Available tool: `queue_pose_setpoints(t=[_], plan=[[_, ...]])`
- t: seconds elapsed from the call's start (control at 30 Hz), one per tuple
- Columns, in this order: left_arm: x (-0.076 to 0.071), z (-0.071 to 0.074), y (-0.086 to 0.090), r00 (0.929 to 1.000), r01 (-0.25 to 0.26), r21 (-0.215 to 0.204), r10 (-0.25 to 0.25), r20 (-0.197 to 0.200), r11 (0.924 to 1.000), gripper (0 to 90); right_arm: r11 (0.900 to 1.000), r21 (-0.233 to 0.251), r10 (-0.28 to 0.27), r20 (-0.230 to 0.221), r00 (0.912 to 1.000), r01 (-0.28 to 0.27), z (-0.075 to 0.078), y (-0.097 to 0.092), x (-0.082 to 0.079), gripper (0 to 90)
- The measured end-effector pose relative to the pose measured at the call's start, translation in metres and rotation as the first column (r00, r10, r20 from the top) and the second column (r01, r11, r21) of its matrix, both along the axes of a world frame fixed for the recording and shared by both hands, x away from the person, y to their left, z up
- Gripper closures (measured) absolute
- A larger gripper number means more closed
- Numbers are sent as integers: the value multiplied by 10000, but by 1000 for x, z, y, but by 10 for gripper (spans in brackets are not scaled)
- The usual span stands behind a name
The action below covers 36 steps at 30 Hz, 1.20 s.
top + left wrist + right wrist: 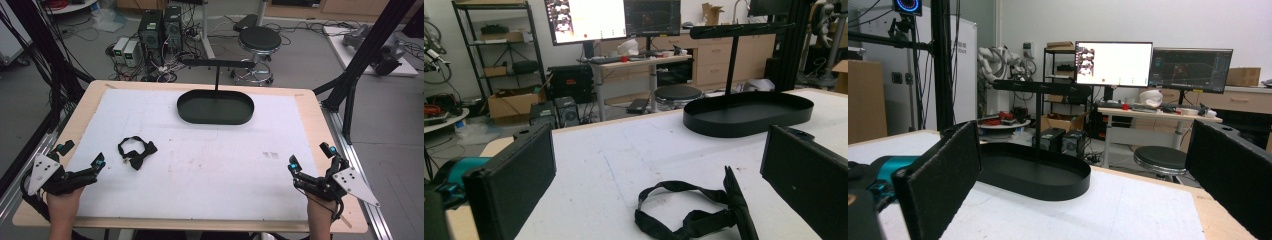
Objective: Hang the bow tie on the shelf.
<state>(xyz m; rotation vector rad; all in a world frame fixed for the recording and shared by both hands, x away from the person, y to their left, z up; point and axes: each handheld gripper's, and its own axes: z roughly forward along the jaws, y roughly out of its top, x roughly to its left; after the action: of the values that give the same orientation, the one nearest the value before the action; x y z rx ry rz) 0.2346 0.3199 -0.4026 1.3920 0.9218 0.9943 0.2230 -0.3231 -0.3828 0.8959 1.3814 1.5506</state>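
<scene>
I am looking down on a workshop floor crowded with computer towers, cables and a round black stool [259, 39], and in front of it a wooden table [310, 107] is carrying a white mat [210, 165] that is covering most of its top. At the far middle of the mat a black oval tray [215, 108] is sitting, with a thin post rising from it to a black crossbar [218, 63]. In the two gripper views, two monitors are glowing on a desk behind the tray.

I am watching the black bow tie [136, 150] lying flat on the left part of the mat, well apart from the tray and nearer the person's side. Its strap is curling in a loose loop beside the bow. In the left gripper view the bow tie [704, 212] is lying just ahead of the jaws, low between them, and nothing is touching it.

The left gripper [82, 157] is hovering over the mat's left edge, just beside the bow tie, pointing toward it. Its jaws are standing wide apart with nothing between the pads. The right gripper [310, 156] is waiting near the mat's right edge, well apart from both the bow tie and the tray. Its jaws are also spread wide and holding nothing; in the right gripper view they are framing the tray [1034, 176] and its post. Both of the person's forearms are coming in from the near edge of the table.
</scene>
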Motion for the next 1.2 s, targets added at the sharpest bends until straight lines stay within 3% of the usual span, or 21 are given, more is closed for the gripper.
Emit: queue_pose_setpoints(t=[0.3,0.67,0.9,1.03,1.2], plan=[[0,2,-2,9996,-53,166,58,-285,9998,17,10000,-17,34,-16,10000,-34,0,0,0,10],[6,7,-9,9922,648,184,-624,-1075,9977,17,9999,15,128,-160,9998,-128,-1,0,1,10],[16,9,-24,9733,1339,268,-1264,-1916,9906,17,9991,-10,425,-319,9986,-425,-2,1,3,10],[21,12,-34,9665,1542,413,-1420,-2137,9872,18,9987,-19,506,-398,9979,-507,-2,2,4,10],[32,18,-47,9490,1917,795,-1641,-2692,9782,18,9986,16,536,-372,9979,-536,-2,1,5,10]])
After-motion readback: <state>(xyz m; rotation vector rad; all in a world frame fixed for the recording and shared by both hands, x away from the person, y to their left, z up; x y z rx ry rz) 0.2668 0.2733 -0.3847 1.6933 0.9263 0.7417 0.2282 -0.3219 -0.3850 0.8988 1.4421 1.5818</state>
